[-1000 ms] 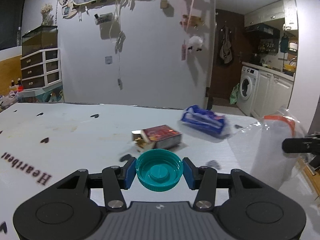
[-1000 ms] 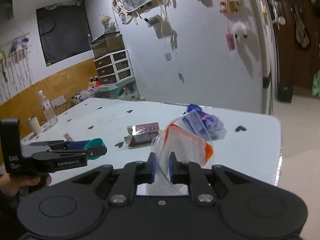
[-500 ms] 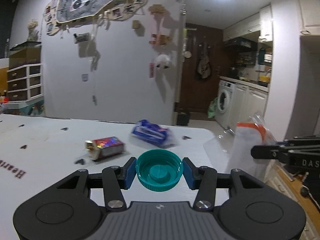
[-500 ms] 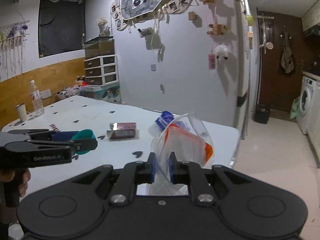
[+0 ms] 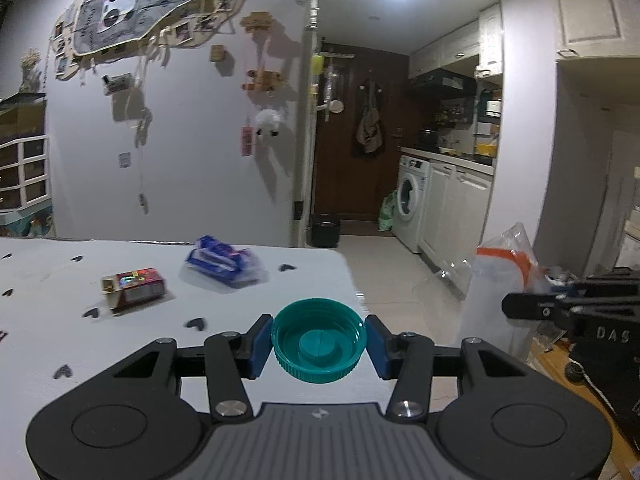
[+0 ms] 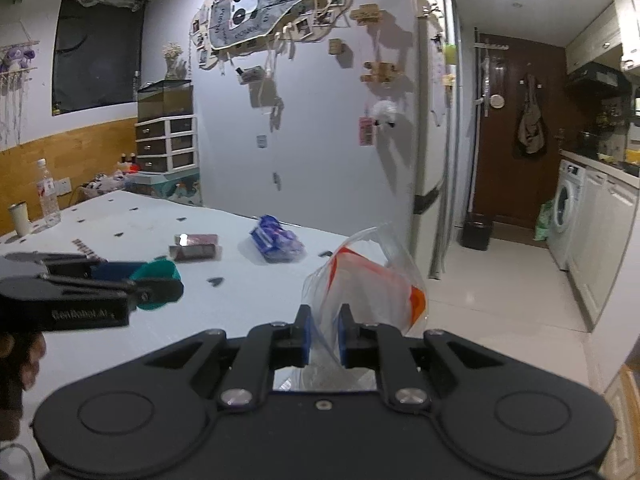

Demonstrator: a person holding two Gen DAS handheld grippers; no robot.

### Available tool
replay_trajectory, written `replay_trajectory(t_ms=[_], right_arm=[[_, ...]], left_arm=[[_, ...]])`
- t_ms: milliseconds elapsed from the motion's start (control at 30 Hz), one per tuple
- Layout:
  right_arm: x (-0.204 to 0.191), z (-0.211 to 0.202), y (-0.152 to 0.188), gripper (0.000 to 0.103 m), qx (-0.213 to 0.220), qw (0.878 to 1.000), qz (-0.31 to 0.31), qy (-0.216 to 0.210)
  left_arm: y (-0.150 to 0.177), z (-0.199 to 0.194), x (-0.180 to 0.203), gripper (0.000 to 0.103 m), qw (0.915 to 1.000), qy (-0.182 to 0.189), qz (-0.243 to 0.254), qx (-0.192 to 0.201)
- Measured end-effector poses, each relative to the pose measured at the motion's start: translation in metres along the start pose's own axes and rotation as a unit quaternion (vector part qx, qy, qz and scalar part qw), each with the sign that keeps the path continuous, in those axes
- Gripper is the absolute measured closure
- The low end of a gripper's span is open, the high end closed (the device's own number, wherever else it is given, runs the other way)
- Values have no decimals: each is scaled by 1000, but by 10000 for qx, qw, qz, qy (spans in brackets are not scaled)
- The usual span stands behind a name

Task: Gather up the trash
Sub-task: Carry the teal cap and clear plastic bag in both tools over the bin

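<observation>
My left gripper (image 5: 319, 340) is shut on a teal bottle cap (image 5: 319, 340), held above the white table (image 5: 60, 312) near its right edge; it also shows in the right wrist view (image 6: 156, 284). My right gripper (image 6: 323, 334) is shut on a clear plastic bag with an orange stripe (image 6: 372, 276), held beyond the table's right edge; the bag also shows in the left wrist view (image 5: 496, 280), right of the cap. A small red box (image 5: 134, 288) and a blue wrapper (image 5: 224, 266) lie on the table.
A water bottle (image 6: 48, 196) and a cup (image 6: 20, 220) stand at the table's far left. A wall with hanging decorations (image 5: 180, 120) is behind. A washing machine (image 5: 408, 204) and cabinets stand in the kitchen to the right.
My left gripper with the cap has swung right, toward the table's right edge and the bag. The right gripper with the bag has moved off the table's right side.
</observation>
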State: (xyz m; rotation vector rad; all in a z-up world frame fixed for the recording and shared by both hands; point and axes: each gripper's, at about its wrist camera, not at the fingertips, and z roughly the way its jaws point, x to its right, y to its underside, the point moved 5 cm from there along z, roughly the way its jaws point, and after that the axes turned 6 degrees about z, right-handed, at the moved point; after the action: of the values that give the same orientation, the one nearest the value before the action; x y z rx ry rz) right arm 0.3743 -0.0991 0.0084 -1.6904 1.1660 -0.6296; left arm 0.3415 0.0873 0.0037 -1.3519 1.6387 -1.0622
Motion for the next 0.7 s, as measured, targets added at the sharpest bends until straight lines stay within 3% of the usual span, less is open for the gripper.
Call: replay_trajectory(t_ms=[700], right_arm=[[111,-96,64,89,-36,9971,419,641]], left_arm=[[17,-2,160,53,9967,652,454,-187]])
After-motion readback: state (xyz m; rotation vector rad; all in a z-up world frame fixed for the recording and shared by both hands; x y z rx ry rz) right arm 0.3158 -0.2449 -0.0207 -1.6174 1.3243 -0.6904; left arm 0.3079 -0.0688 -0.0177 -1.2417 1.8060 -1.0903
